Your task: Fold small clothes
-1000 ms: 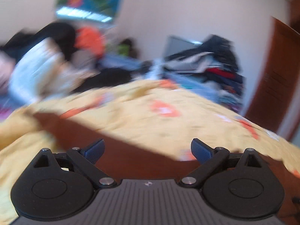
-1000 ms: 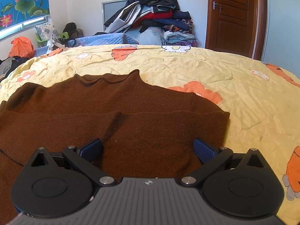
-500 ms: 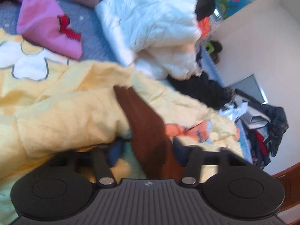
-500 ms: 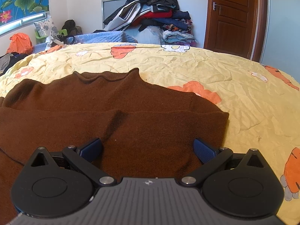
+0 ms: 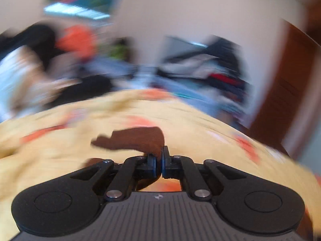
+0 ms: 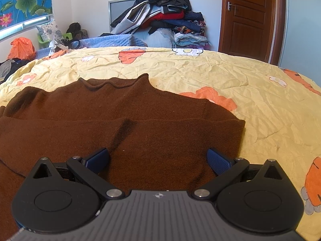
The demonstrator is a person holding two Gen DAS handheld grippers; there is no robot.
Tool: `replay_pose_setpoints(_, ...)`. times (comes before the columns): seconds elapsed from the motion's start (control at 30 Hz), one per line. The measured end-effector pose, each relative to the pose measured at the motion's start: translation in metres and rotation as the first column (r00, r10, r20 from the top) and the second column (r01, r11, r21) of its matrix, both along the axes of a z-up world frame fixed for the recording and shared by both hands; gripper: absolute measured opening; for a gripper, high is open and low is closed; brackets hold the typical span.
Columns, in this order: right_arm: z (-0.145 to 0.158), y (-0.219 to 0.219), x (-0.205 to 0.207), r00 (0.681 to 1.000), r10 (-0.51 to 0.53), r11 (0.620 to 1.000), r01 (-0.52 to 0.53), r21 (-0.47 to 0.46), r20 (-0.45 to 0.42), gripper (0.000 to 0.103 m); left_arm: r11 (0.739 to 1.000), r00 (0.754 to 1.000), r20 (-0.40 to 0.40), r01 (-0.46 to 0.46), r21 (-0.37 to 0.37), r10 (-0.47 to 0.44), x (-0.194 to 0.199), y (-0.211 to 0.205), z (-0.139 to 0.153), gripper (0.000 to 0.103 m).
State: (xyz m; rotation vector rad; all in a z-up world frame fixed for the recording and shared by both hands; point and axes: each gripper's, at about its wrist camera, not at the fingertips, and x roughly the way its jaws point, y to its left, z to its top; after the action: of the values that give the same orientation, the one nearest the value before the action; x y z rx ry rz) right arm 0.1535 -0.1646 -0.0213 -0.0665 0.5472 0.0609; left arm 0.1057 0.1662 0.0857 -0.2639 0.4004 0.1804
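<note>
A brown knit sweater (image 6: 120,120) lies flat on the yellow bedspread (image 6: 260,104), collar away from me, with one part folded across its body. My right gripper (image 6: 157,157) is open just above the sweater's near part, holding nothing. In the blurred left wrist view my left gripper (image 5: 159,163) is shut on a piece of the brown sweater (image 5: 136,139), probably its sleeve, which sticks up beyond the fingertips over the bedspread (image 5: 210,132).
A heap of clothes (image 6: 160,18) is stacked beyond the far side of the bed, next to a wooden door (image 6: 248,20). An orange bag (image 6: 21,47) and other clutter sit at the far left.
My left gripper went from open to shut on a piece of the sweater and has swung round from the bed's edge towards the room. The right gripper has barely moved.
</note>
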Motion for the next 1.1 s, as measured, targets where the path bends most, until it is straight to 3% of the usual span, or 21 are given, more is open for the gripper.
replay_pose_setpoints(0.03, 0.0, -0.001, 0.0, 1.0, 0.001, 1.0, -0.001, 0.009, 0.002, 0.103, 0.991, 0.994, -0.014, 0.112, 0.072, -0.111, 0.002, -0.043, -0.004, 0.005)
replay_pose_setpoints(0.07, 0.001, -0.003, -0.001, 1.0, 0.001, 1.0, -0.002, 0.02, 0.004, 0.103, 0.965, 0.975, -0.05, 0.222, 0.138, -0.217, 0.003, -0.086, -0.013, 0.006)
replay_pose_setpoints(0.1, 0.001, -0.004, -0.001, 1.0, 0.002, 1.0, -0.002, 0.032, 0.006, 0.103, 0.933, 0.949, -0.1, 0.314, 0.177, -0.3, 0.004, -0.12, -0.024, 0.012)
replay_pose_setpoints(0.13, 0.001, -0.006, -0.001, 1.0, 0.003, 0.999, -0.003, 0.043, 0.008, 0.103, 0.886, 0.907, -0.173, 0.414, 0.207, -0.383, 0.003, -0.152, -0.038, 0.015)
replay_pose_setpoints(0.17, 0.001, -0.007, -0.002, 1.0, 0.004, 0.999, -0.004, 0.054, 0.01, 0.103, 0.851, 0.878, -0.229, 0.47, 0.234, -0.421, -0.001, -0.176, -0.049, 0.018)
replay_pose_setpoints(0.2, 0.001, -0.009, -0.002, 1.0, 0.005, 0.998, -0.005, 0.063, 0.012, 0.103, 0.832, 0.866, -0.248, 0.49, 0.259, -0.433, -0.009, -0.19, -0.057, 0.02)
replay_pose_setpoints(0.23, 0.001, -0.01, -0.003, 1.0, 0.005, 0.997, -0.006, 0.072, 0.014, 0.103, 0.824, 0.868, -0.241, 0.492, 0.282, -0.435, -0.019, -0.196, -0.061, 0.023)
replay_pose_setpoints(0.27, 0.001, -0.01, -0.003, 1.0, 0.006, 0.997, -0.007, 0.078, 0.015, 0.103, 0.822, 0.871, -0.226, 0.488, 0.295, -0.436, -0.029, -0.197, -0.064, 0.035)
replay_pose_setpoints(0.3, 0.001, -0.011, -0.003, 1.0, 0.006, 0.997, -0.008, 0.082, 0.016, 0.103, 0.825, 0.876, -0.21, 0.481, 0.295, -0.435, -0.041, -0.194, -0.065, 0.063)
replay_pose_setpoints(0.37, 0.001, -0.012, -0.003, 1.0, 0.007, 0.996, -0.009, 0.09, 0.018, 0.103, 0.853, 0.898, -0.171, 0.44, 0.283, -0.406, -0.06, -0.18, -0.066, 0.098)
replay_pose_setpoints(0.43, 0.002, -0.013, -0.004, 1.0, 0.009, 0.995, -0.011, 0.102, 0.02, 0.103, 0.886, 0.922, -0.116, 0.387, 0.256, -0.369, -0.079, -0.159, -0.068, 0.1)
replay_pose_setpoints(0.5, 0.002, -0.014, -0.004, 1.0, 0.009, 0.994, -0.012, 0.111, 0.022, 0.103, 0.904, 0.925, -0.145, 0.375, 0.206, -0.35, -0.087, -0.145, -0.08, 0.1)
replay_pose_setpoints(0.57, 0.004, -0.015, -0.004, 1.0, 0.012, 0.993, -0.014, 0.119, 0.015, 0.103, 0.933, 0.922, -0.212, 0.348, 0.095, -0.322, -0.08, -0.128, -0.087, 0.1)
replay_pose_setpoints(0.6, 0.01, -0.015, -0.003, 1.0, 0.007, 0.991, -0.006, 0.136, -0.007, 0.103, 0.947, 0.932, -0.191, 0.32, 0.029, -0.309, -0.076, -0.117, -0.087, 0.1)
replay_pose_setpoints(0.67, 0.028, -0.014, -0.006, 0.998, 0.038, 0.965, -0.024, 0.263, -0.049, 0.101, 0.968, 0.953, -0.173, 0.243, -0.055, -0.249, -0.072, -0.104, -0.088, 0.1)
replay_pose_setpoints(0.77, 0.044, -0.008, 0.0, 0.971, 0.198, 0.854, -0.105, 0.509, -0.132, 0.1, 0.968, 0.952, -0.173, 0.246, -0.054, -0.252, -0.07, -0.104, -0.087, 0.103)
replay_pose_setpoints(0.87, 0.029, 0.002, 0.026, 0.901, 0.307, 0.773, -0.049, 0.633, -0.305, 0.093, 0.967, 0.948, -0.188, 0.256, -0.022, -0.255, -0.072, -0.107, -0.088, 0.103)
replay_pose_setpoints(0.9, 0.023, 0.004, 0.033, 0.89, 0.303, 0.771, -0.018, 0.637, -0.341, 0.088, 0.967, 0.949, -0.187, 0.255, -0.025, -0.255, -0.071, -0.105, -0.089, 0.103)
replay_pose_setpoints(1.03, 0.02, 0.01, 0.043, 0.896, 0.272, 0.77, 0.016, 0.637, -0.351, 0.083, 0.966, 0.952, -0.167, 0.251, -0.058, -0.257, -0.073, -0.101, -0.091, 0.103)
replay_pose_setpoints(1.07, 0.021, 0.013, 0.044, 0.896, 0.271, 0.777, 0.013, 0.629, -0.353, 0.078, 0.966, 0.952, -0.164, 0.25, -0.063, -0.257, -0.073, -0.1, -0.091, 0.103)
replay_pose_setpoints(1.1, 0.022, 0.018, 0.045, 0.894, 0.269, 0.794, 0.004, 0.608, -0.357, 0.06, 0.966, 0.952, -0.162, 0.251, -0.067, -0.258, -0.071, -0.1, -0.091, 0.103)
